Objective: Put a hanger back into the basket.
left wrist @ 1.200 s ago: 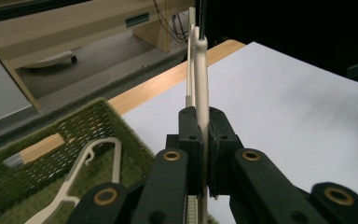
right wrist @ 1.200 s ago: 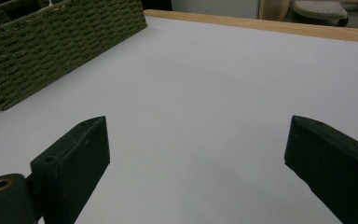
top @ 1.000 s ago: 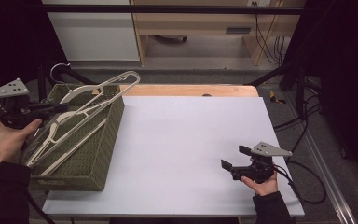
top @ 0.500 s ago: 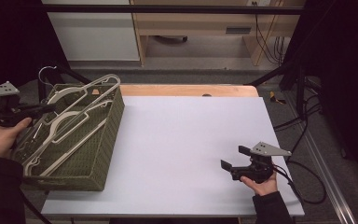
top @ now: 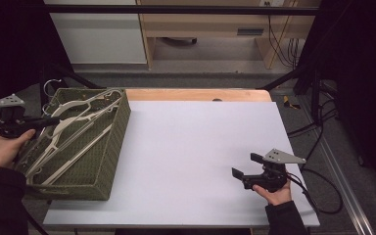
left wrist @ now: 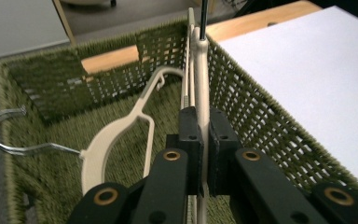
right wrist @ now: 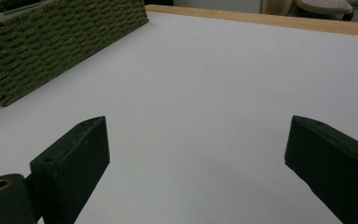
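Left gripper view: left gripper (left wrist: 204, 154) clamps a cream hanger (left wrist: 202, 100) over the green basket (left wrist: 265, 126).
Risk: its hook may snag neighbouring hangers (top: 73, 134); right gripper (top: 242, 169), lower right, gapes empty.

Black hand-held gripper (top: 241, 172), grey plates, dark sleeves

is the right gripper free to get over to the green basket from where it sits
Probably yes. The right gripper rests open and empty at the near right of the white table, and only bare tabletop lies between it and the green basket. The left gripper is shut on a hanger there, so it could crowd that side.
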Motion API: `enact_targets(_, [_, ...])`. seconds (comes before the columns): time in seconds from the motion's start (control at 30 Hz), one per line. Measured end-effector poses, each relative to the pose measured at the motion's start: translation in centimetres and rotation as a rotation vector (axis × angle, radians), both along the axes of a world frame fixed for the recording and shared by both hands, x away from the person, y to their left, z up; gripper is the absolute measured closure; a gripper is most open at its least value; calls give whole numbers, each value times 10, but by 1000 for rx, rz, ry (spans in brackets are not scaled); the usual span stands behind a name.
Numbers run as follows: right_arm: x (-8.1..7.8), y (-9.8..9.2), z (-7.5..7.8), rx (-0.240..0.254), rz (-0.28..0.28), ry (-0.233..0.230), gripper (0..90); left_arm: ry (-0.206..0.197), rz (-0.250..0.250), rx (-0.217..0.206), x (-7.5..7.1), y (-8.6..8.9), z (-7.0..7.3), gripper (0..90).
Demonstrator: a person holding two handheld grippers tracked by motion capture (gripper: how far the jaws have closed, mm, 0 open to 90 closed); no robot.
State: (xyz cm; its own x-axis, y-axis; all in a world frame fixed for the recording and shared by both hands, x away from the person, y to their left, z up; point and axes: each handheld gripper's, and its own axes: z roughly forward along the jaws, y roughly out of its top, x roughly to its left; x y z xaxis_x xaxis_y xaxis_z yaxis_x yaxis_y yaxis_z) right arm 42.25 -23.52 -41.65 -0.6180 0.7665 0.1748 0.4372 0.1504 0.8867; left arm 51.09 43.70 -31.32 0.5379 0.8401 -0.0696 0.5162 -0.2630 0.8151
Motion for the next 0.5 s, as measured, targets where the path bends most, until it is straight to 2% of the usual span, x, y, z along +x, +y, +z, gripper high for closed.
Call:
enact_targets(0.07, [0, 0, 0, 5, -5, 2, 72, 24, 8, 7, 2, -2, -8, 861])
enact_targets(0.27, [0, 0, 1, 9, -8, 2, 72, 88, 26, -22, 6, -6, -37, 860])
enact_targets(0.4, [0, 0, 0, 5, -4, 4, 72, 86, 54, -84, 4, -2, -51, 855])
enact_targets(0.5, [0, 0, 0, 2, 0, 3, 72, 81, 101, -90, 3, 0, -54, 844])
